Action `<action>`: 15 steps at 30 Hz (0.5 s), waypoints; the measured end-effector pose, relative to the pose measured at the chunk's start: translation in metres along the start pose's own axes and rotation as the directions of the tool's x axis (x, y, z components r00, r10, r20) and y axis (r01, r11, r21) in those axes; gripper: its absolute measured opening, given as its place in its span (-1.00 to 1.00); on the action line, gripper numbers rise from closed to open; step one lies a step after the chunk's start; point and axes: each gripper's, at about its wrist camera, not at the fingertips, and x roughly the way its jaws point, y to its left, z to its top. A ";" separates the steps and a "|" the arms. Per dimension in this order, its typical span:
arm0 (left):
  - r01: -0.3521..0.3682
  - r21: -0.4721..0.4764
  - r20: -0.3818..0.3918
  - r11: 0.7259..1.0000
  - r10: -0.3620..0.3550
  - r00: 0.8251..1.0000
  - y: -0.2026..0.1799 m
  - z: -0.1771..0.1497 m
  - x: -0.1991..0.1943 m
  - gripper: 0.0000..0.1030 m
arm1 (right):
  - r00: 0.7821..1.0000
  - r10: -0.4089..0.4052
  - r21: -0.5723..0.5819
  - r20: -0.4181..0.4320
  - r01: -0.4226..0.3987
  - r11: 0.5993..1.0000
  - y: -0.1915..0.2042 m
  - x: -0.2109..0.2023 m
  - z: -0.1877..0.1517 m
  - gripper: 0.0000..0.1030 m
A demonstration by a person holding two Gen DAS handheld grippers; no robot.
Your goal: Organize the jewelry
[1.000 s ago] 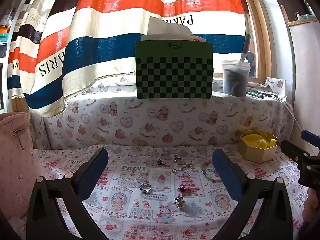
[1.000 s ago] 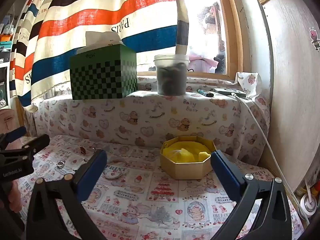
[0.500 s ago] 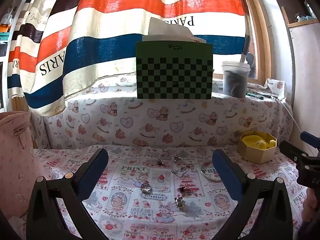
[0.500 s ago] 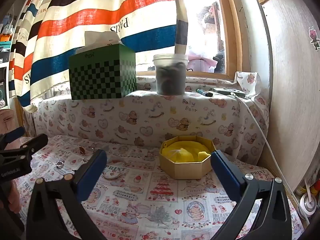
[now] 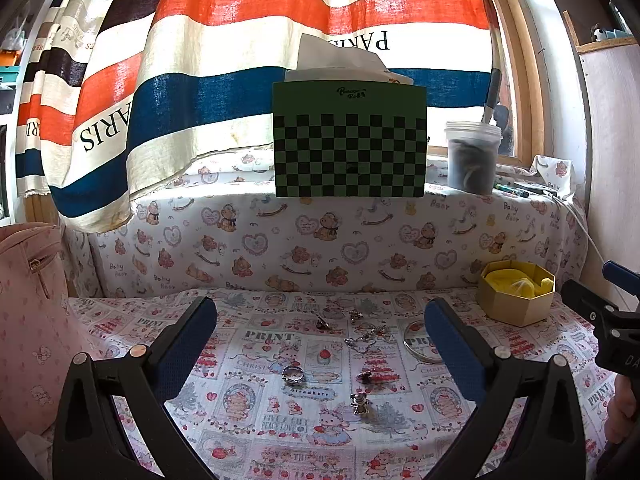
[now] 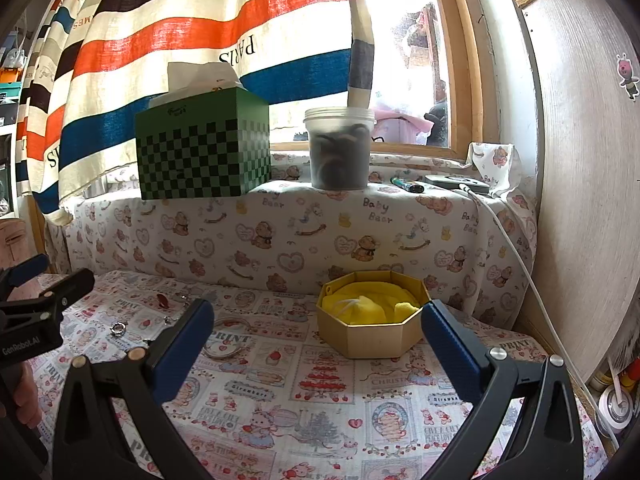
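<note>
Several small jewelry pieces lie on the printed cloth: a silver ring (image 5: 293, 374), a dark stone piece (image 5: 365, 377), a small charm (image 5: 359, 401), a tangled chain (image 5: 368, 334) and a bangle (image 5: 418, 342). The bangle (image 6: 224, 340) and ring (image 6: 119, 328) also show in the right wrist view. An octagonal gold box (image 6: 374, 320) with yellow lining sits open at the right; it also shows in the left wrist view (image 5: 516, 298). My left gripper (image 5: 320, 344) is open and empty above the jewelry. My right gripper (image 6: 316, 344) is open and empty in front of the box.
A green checkered tissue box (image 5: 349, 140) and a plastic jar (image 5: 472, 156) stand on the covered ledge behind. A pink bag (image 5: 28, 320) is at the left. A white cable (image 6: 520, 264) runs down the right wall.
Both grippers have drifted very slightly; jaws stay open. Nothing on the cloth has moved.
</note>
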 end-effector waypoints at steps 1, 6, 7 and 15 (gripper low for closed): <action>0.000 0.000 0.000 1.000 0.000 1.000 0.000 0.000 0.000 1.00 | 1.000 0.000 0.000 0.000 0.000 1.000 0.000 0.000 0.000 1.00; 0.004 0.005 0.001 1.000 -0.004 1.000 0.000 -0.001 0.000 1.00 | 1.000 -0.001 0.000 0.000 0.001 1.000 0.000 0.000 0.000 1.00; 0.005 0.006 0.001 1.000 -0.005 1.000 0.000 -0.001 0.000 1.00 | 1.000 -0.001 0.000 0.000 0.001 1.000 0.000 0.000 0.000 1.00; 0.003 0.009 0.003 1.000 -0.003 1.000 -0.004 -0.001 -0.001 1.00 | 1.000 -0.001 0.000 0.000 0.001 1.000 0.000 0.000 0.000 1.00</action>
